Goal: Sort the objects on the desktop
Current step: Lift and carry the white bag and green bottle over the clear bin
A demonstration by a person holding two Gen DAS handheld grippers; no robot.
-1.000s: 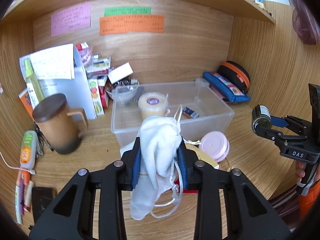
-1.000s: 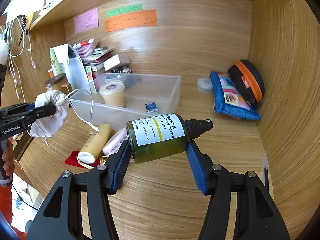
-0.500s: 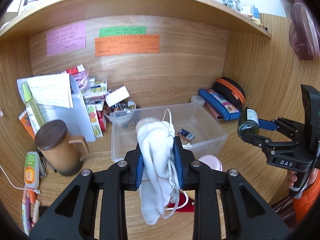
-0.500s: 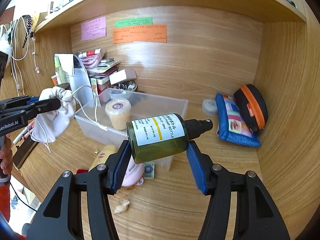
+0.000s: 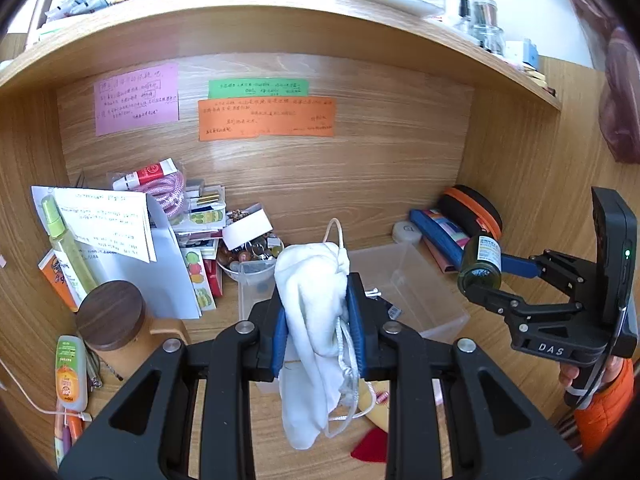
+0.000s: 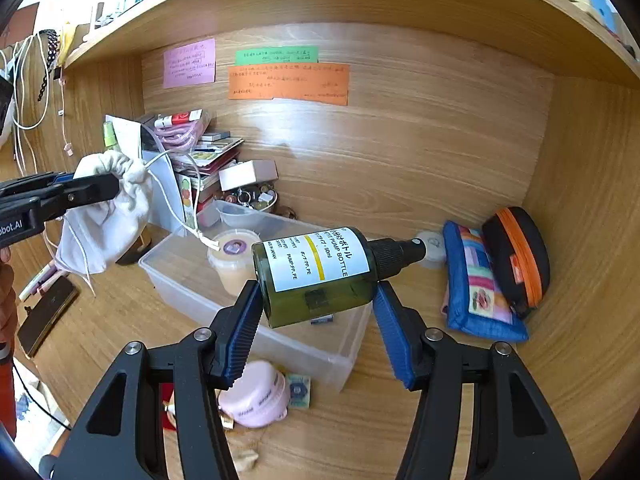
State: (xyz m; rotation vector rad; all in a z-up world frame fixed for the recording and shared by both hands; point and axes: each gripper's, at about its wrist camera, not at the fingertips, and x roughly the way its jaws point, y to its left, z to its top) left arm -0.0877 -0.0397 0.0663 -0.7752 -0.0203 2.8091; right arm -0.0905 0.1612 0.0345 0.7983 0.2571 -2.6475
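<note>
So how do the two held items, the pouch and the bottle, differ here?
The pouch is soft white cloth with loose drawstrings; the bottle is rigid dark green plastic with a printed white label. The pouch hangs limp below the left gripper; the bottle lies sideways across the right gripper, its black pump pointing right. Both are clamped and held up above the clear bin.

Right claw (image 6: 316, 312) grips green pump bottle (image 6: 320, 276) sideways above clear bin (image 6: 248, 320).
</note>
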